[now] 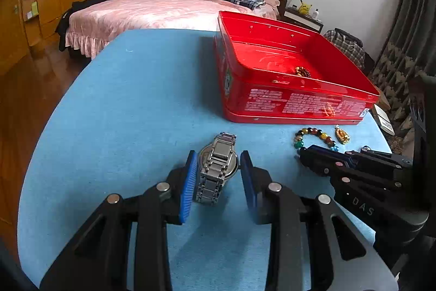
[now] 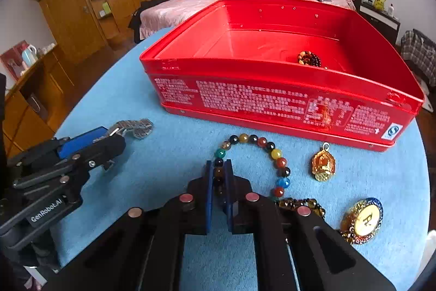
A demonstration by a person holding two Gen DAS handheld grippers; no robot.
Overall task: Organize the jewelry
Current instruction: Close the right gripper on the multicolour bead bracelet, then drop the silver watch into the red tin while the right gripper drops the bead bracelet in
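Observation:
A silver metal watch lies on the blue tabletop between the blue pads of my left gripper, which is shut on its case. Its band sticks out past the left gripper in the right wrist view. My right gripper is shut on a bracelet of coloured beads, gripping its left side; the rest of the loop rests on the table. Behind both stands an open red tin box with a dark bead bracelet inside. The right gripper hides part of the coloured beads in the left wrist view.
A gold pendant lies right of the coloured bracelet, near the box wall. A round gold medallion and a brown bead strand sit at the near right. The table edge curves away on the left; a pink bed stands beyond.

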